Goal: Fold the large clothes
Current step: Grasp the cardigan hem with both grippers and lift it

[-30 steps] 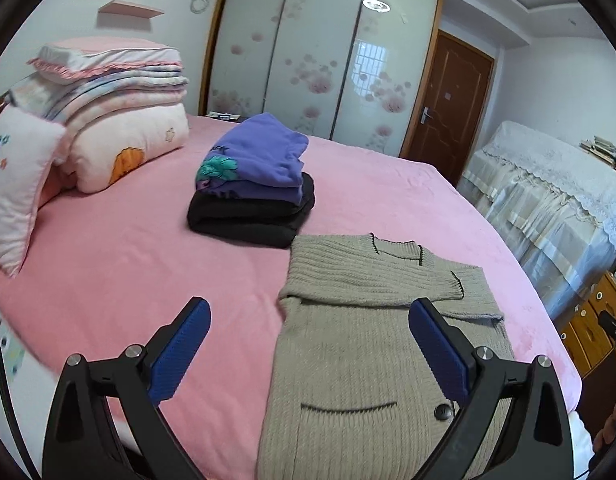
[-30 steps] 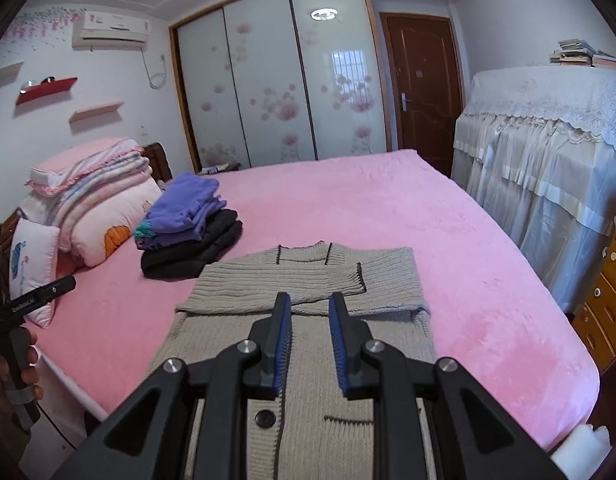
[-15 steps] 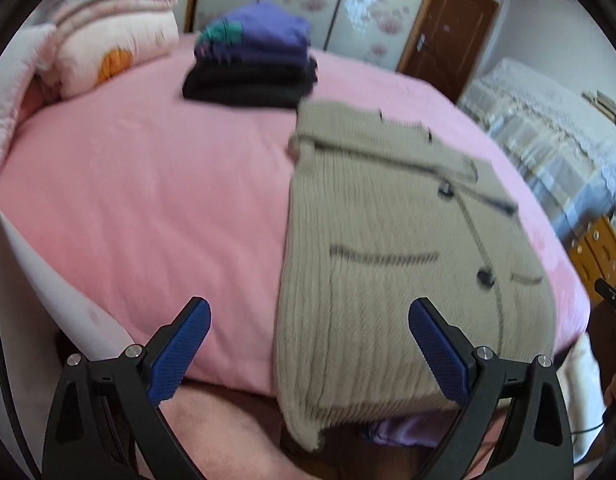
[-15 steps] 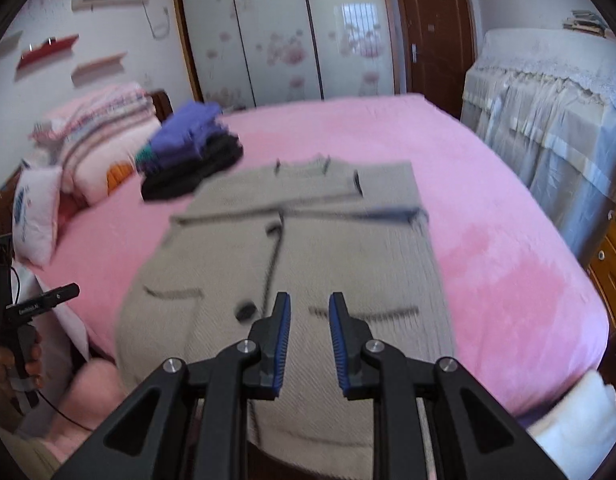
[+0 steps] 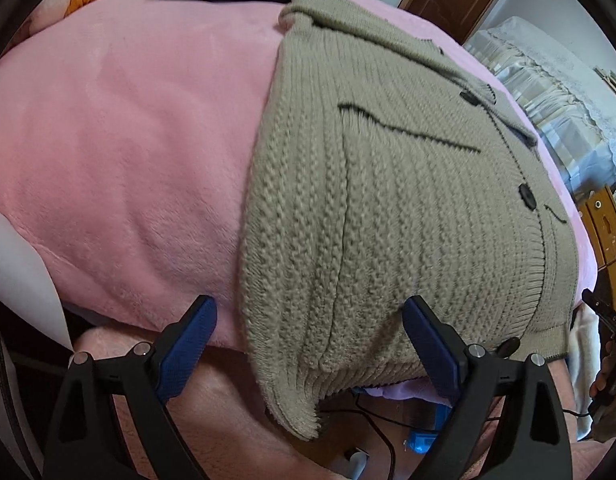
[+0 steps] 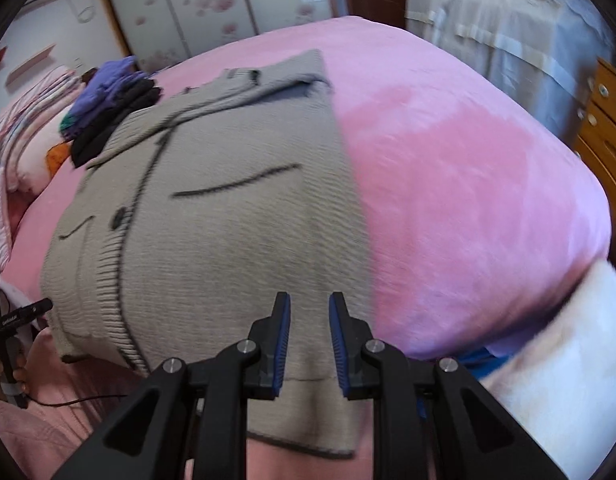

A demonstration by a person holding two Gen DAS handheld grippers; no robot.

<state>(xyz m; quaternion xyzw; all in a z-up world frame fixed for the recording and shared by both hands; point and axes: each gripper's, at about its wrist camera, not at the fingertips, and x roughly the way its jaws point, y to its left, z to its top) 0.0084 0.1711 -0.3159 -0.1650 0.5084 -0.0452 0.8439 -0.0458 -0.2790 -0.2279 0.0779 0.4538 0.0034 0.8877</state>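
Beige knit cardigan point(image 5: 388, 200) before me, spread flat on the bed.
Ribbed, dark-buttoned, dark-trimmed pockets; sleeves folded across, its hem hangs over the near edge.

Evenly and brightly lit by soft daylight, with no harsh shadows or glare on the pink bedspread point(image 5: 120, 140). Sharp across the knit cardigan point(image 5: 388, 200) in the left wrist view, yet smeared by motion blur throughout the right wrist view, most heavily at the far dresser point(image 6: 604, 120). Strongly bowed by fisheye distortion, with black vignetting at every corner.
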